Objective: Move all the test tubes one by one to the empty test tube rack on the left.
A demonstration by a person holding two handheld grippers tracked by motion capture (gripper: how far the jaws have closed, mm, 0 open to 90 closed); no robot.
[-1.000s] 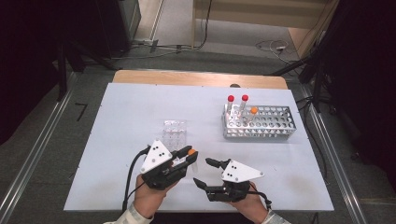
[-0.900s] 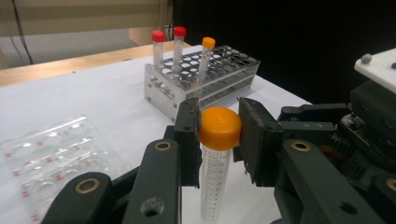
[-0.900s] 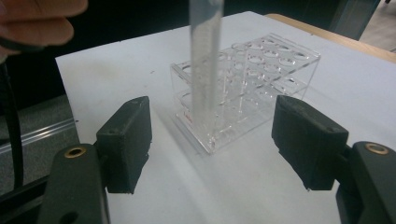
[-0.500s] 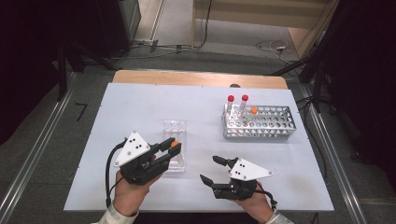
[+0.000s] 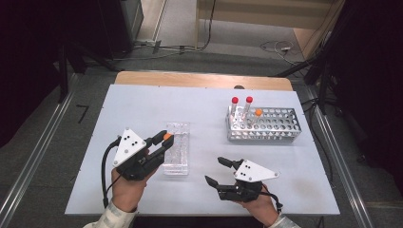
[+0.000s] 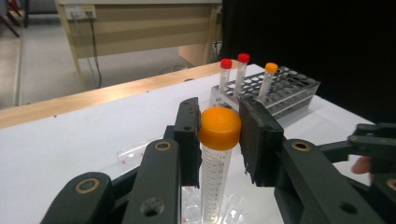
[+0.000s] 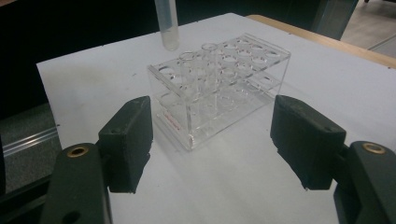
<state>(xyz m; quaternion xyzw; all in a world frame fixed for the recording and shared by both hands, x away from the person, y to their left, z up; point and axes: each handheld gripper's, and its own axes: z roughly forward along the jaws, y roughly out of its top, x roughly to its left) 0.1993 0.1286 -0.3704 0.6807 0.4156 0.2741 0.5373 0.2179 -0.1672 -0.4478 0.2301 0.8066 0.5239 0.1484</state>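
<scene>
left tongs grip orange-capped tube over clear rack | right tongs gape empty near it | clear rack looks unfilled; three tubes stand in metal rack on counter

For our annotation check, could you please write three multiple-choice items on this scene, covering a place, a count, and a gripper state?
1. Where does the held tube's lower end hang?
A. over the clear rack
B. in the metal rack
C. flat on the table

2. How many capped tubes stand in the metal rack?
A. one
B. three
C. five

3. How is the right gripper?
A. shut on a tube
B. open, holding nothing
C. shut on the rack

Answers:
1. A: the orange-capped tube in the left gripper hangs above the clear rack.
2. B: two red caps, one orange, in the metal rack.
3. B: the right gripper jaws stand apart.
</scene>
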